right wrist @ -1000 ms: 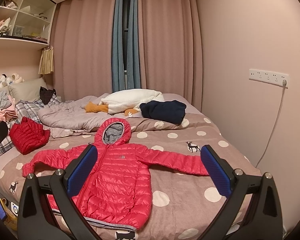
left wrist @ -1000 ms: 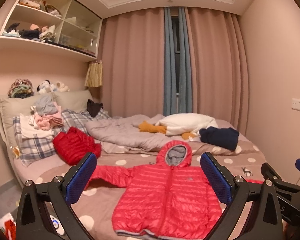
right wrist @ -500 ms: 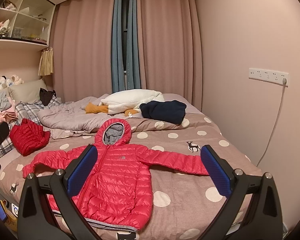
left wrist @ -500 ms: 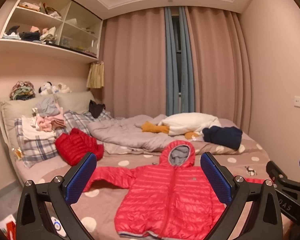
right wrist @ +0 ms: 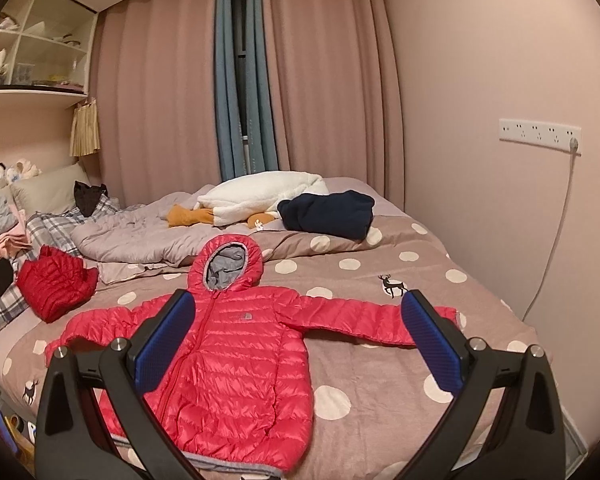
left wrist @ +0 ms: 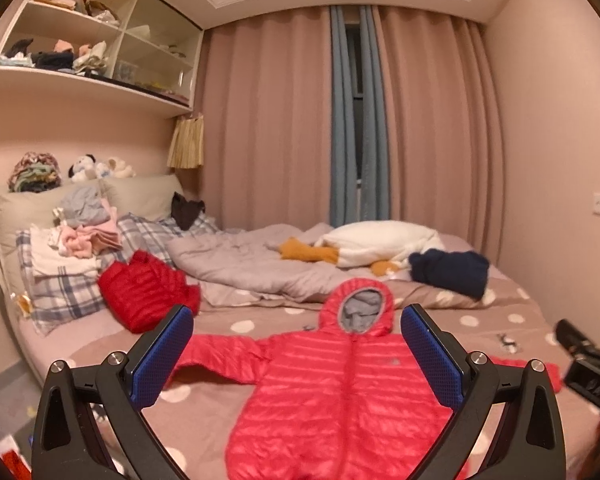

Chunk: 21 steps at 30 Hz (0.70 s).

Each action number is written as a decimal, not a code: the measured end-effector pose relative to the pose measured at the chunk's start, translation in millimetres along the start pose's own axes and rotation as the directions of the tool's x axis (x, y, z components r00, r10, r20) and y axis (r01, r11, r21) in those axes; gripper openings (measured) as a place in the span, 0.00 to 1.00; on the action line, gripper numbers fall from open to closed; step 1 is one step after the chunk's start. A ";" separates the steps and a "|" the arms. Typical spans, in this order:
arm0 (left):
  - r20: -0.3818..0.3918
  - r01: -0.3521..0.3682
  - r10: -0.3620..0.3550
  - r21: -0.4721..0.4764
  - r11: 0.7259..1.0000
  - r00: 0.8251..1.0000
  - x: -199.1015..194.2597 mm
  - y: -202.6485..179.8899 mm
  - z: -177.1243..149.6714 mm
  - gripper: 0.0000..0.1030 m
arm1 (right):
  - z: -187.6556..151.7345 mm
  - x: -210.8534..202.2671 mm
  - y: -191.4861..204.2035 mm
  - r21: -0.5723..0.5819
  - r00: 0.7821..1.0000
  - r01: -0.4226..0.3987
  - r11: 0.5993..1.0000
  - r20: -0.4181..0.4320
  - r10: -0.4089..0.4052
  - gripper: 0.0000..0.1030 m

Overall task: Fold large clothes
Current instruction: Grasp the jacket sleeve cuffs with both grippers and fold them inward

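Note:
A red hooded puffer jacket [left wrist: 340, 392] [right wrist: 236, 364] lies flat and face up on the polka-dot bedspread [right wrist: 380, 380], sleeves spread to both sides, grey-lined hood toward the far end. My left gripper [left wrist: 296, 354] hovers open above the near edge of the bed, the jacket's body framed between its blue pads. My right gripper [right wrist: 298, 340] is also open and held above the jacket, with nothing between its fingers. The right gripper's black body [left wrist: 588, 364] shows at the right edge of the left wrist view.
A second red puffer garment [right wrist: 56, 282] sits bunched at the left by plaid pillows [left wrist: 60, 292]. A crumpled grey duvet [left wrist: 252, 268], a white plush toy [right wrist: 260, 196] and a navy garment [right wrist: 328, 214] lie at the far end. Wall on the right, with a cable [right wrist: 556, 232].
The left wrist view has shifted slightly right and up, so the jacket sits more centred between its fingers. The right gripper has barely moved. The jacket lies as before.

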<state>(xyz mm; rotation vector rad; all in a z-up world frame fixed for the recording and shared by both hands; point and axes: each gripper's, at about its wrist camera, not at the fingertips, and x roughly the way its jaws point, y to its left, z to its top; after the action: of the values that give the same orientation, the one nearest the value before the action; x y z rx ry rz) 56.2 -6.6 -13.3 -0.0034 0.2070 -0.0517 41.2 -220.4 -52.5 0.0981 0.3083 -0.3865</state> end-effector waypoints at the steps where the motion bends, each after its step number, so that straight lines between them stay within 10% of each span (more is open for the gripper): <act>1: -0.005 -0.009 0.009 -0.003 1.000 1.000 7.4 1.5 0.3 0.99 | 0.4 3.5 0.2 0.000 1.000 0.002 1.000 -0.003 -0.002 1.00; 8: 0.005 -0.138 0.139 -0.058 0.989 0.990 76.3 29.4 -6.4 0.99 | 6.0 70.2 -19.6 0.031 0.992 0.117 0.993 -0.043 -0.116 1.00; 13: -0.121 -0.201 0.184 -0.150 0.968 0.975 148.0 86.9 -29.7 0.99 | -4.3 132.5 -64.6 0.119 0.972 0.221 0.968 -0.105 -0.209 1.00; 18: -0.245 -0.247 0.162 -0.376 0.893 0.956 205.3 165.3 -77.7 0.99 | -40.5 202.4 -126.6 0.106 0.835 0.527 0.843 -0.249 -0.491 1.00; 21: -0.363 -0.259 0.060 -0.530 0.807 0.930 243.0 210.9 -119.4 0.99 | -72.4 231.0 -167.9 0.145 0.776 0.591 0.793 -0.368 -0.512 1.00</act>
<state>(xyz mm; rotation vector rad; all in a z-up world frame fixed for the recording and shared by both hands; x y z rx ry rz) 279.9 191.7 -181.9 -0.5869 0.5563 0.1878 159.9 -446.3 -199.7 0.3268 0.6064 -1.0151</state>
